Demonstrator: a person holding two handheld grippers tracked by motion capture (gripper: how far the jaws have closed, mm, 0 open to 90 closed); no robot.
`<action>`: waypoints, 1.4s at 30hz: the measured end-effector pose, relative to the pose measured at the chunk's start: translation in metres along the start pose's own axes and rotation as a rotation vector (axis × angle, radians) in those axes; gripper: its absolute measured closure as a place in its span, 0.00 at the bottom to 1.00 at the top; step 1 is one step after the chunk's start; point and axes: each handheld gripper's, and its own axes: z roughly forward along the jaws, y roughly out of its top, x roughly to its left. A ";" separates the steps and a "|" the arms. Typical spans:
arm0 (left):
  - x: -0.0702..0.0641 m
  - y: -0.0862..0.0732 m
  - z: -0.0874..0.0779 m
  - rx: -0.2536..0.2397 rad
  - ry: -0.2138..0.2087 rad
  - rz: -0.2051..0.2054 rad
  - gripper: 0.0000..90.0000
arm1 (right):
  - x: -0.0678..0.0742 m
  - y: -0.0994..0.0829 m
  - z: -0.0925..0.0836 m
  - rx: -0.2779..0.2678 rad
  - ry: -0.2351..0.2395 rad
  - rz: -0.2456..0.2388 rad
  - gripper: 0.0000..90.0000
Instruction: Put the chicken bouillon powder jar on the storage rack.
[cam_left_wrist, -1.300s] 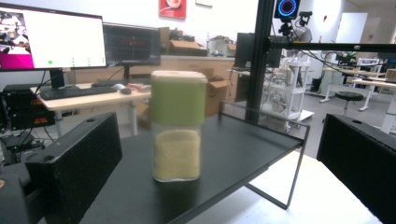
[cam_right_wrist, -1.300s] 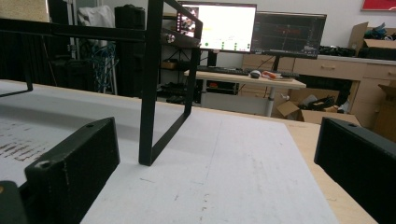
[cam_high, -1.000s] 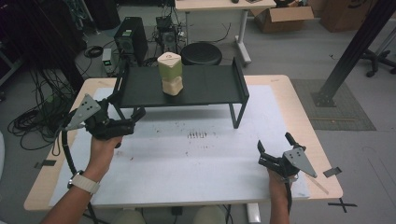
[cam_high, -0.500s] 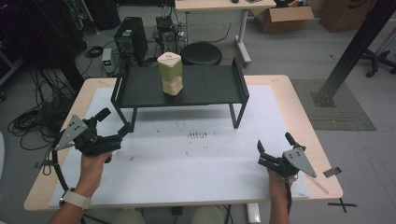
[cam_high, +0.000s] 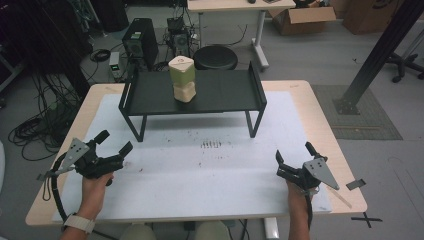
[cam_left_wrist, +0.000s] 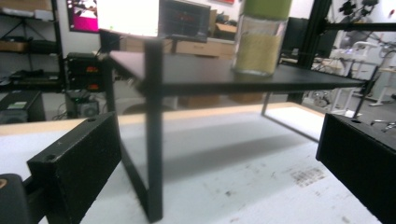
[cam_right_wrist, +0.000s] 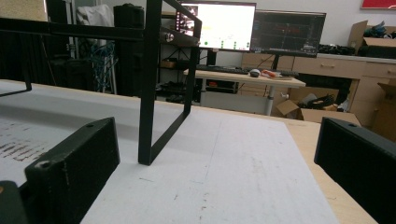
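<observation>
While the black raised tray (cam_high: 220, 92) stands at the far middle of the white mat (cam_high: 210, 170), the left gripper (cam_high: 114, 144) sits near the mat's left edge, well in front of the tray's left legs, jaws spread wide and holding nothing. On the tray, left of its centre, a green-topped jar (cam_high: 181, 79) stands upright. Well apart to the right, in front of the tray's right leg, the right gripper (cam_high: 293, 157) rests with jaws spread, empty.

Dim, even overhead light; the black shelf (cam_high: 220, 92) throws soft shadow on the white mat (cam_high: 210, 170); monitor (cam_right_wrist: 217, 25) glares at 12 o'clock; near jaws blurred
</observation>
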 end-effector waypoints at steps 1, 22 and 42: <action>0.000 0.000 0.000 0.000 0.000 0.000 0.01 | 0.000 0.000 0.000 0.000 0.000 0.000 0.00; 0.017 -0.045 -0.013 0.026 0.093 -0.024 0.02 | 0.001 0.000 0.001 0.011 0.001 -0.012 0.00; 0.004 -0.052 -0.018 -0.020 0.100 0.110 0.01 | 0.003 0.000 0.001 0.018 -0.003 -0.025 0.00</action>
